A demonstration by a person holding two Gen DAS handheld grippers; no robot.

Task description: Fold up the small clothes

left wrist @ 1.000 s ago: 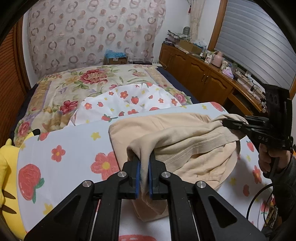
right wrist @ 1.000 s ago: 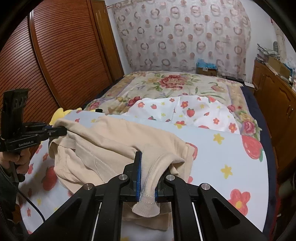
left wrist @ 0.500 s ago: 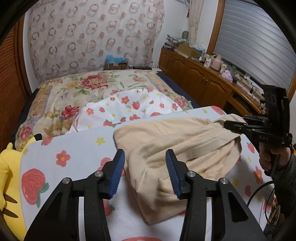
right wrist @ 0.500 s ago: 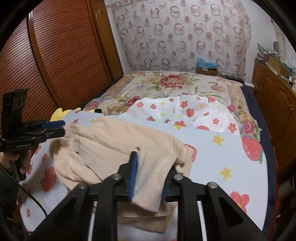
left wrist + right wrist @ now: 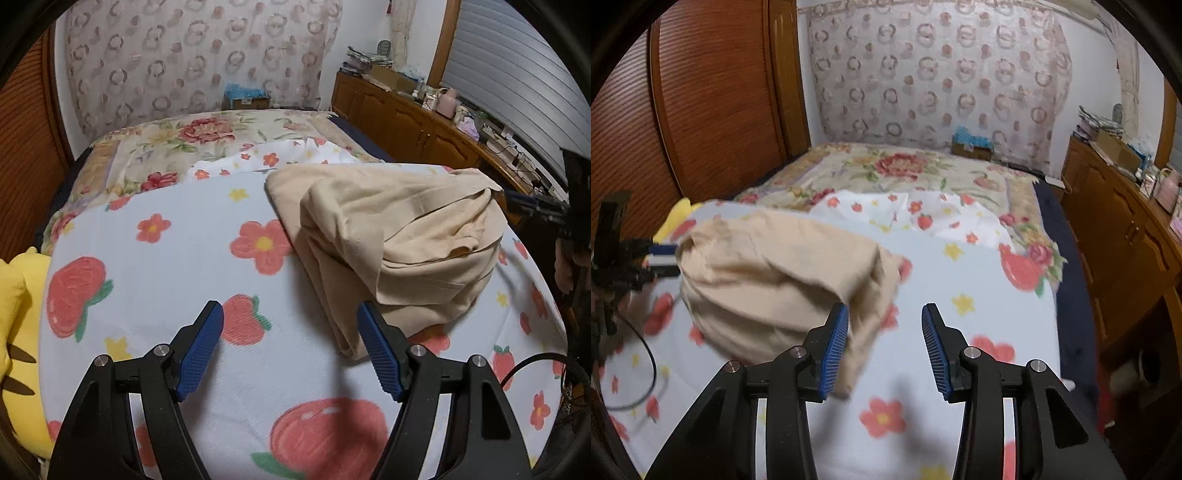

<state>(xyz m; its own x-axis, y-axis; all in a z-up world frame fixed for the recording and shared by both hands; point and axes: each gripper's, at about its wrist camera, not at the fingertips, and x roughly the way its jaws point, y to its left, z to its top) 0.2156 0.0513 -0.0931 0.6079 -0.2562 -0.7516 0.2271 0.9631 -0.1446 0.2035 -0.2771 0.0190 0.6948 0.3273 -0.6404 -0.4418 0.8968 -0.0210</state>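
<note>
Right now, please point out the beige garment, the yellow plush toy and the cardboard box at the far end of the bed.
beige garment point(image 5: 399, 236): left wrist view, top folded layer.
yellow plush toy point(image 5: 14, 332): left wrist view, its yellow body at the left edge.
cardboard box point(image 5: 971, 150): right wrist view, brown front side.

Yellow plush toy at strawberry blanket edge; wood cabinets w/ clutter

Black tools, blue pads

The left tool and the right tool share one build: matte black angular linkage arms, silver round screws at the joints, ribbed blue finger pads. A black cable trails from the left one.
</note>
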